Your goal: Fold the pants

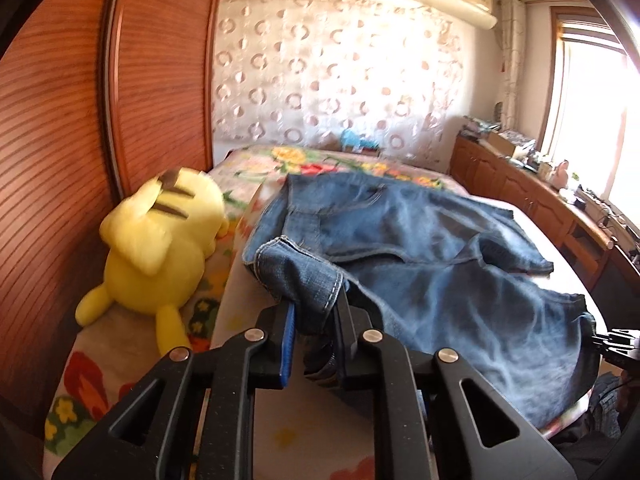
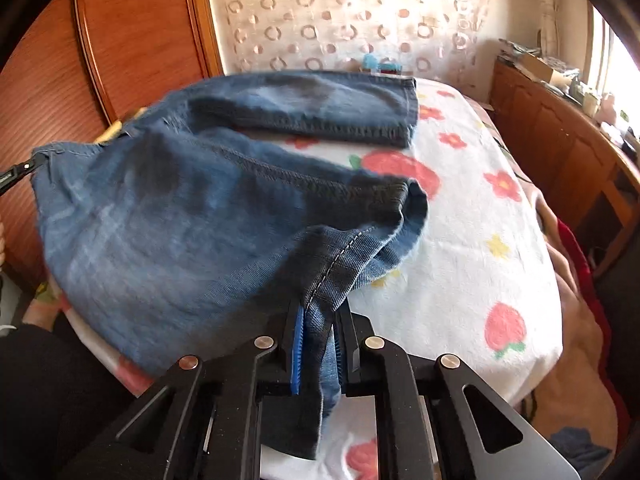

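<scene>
Pinching denim, both grippers' fingers (image 1: 348, 320) clamp the jeans (image 1: 420, 248) over the floral blanket (image 2: 480, 208).

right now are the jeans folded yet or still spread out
Not folded yet. The jeans lie loosely spread and rumpled over the bed, legs apart, with the left gripper and right gripper each pinching an edge.

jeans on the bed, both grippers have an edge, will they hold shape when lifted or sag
Probably sag: between the left gripper and the right gripper the jeans already drape and bunch in soft folds. Likely fairly heavy for cloth, since the denim looks thick with stout stitched seams. Slipping seems unlikely: both jaws are clamped on doubled fabric.
</scene>
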`<state>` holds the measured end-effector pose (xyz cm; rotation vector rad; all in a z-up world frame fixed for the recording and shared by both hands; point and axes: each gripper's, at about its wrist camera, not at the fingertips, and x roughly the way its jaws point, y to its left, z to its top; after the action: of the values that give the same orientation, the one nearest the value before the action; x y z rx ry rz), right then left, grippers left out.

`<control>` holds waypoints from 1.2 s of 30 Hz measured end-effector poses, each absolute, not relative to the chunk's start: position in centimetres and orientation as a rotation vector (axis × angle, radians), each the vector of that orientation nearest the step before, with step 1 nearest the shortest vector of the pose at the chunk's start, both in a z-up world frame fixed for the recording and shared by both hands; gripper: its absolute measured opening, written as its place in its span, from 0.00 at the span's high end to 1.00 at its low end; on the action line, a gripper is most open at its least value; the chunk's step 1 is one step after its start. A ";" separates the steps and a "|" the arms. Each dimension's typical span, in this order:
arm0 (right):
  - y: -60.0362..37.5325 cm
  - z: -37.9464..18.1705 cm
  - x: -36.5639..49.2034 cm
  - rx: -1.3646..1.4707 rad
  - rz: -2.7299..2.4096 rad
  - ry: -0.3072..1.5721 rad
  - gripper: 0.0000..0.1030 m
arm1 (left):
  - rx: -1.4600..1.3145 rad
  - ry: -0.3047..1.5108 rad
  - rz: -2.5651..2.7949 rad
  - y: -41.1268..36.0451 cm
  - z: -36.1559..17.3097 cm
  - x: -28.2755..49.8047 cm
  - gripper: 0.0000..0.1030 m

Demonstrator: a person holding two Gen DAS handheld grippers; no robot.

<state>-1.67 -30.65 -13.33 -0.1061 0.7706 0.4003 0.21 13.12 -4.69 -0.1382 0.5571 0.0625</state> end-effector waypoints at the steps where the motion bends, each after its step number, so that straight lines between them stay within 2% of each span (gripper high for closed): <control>1: -30.8 -13.1 -1.6 -0.107 0.410 0.763 0.91 | -0.134 0.551 0.057 12.9 -4.4 0.4 0.84; 13: -29.6 -5.8 2.0 -0.109 0.454 0.548 0.93 | -0.093 0.447 -0.016 9.4 0.1 3.4 0.85; 24: -27.2 -10.9 9.0 -0.033 0.501 0.709 0.93 | -0.070 0.483 -0.041 8.1 -1.1 4.4 0.85; 27: -27.5 -10.7 9.2 -0.024 0.493 0.711 0.79 | -0.069 0.487 -0.040 7.7 -1.0 4.7 0.85; 31: -27.9 -9.4 8.4 -0.027 0.475 0.686 0.52 | -0.064 0.485 -0.044 7.3 -0.9 4.9 0.85; 32: -28.2 -9.0 7.8 -0.025 0.472 0.679 0.49 | -0.065 0.484 -0.044 7.2 -0.9 5.0 0.85; 36: -29.8 -8.2 5.7 -0.013 0.463 0.652 0.49 | -0.063 0.479 -0.044 7.0 -0.7 5.1 0.85</control>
<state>5.67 -29.76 -8.19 -0.0127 0.6518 0.4628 5.06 6.96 -0.71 -0.0627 0.4785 -0.0437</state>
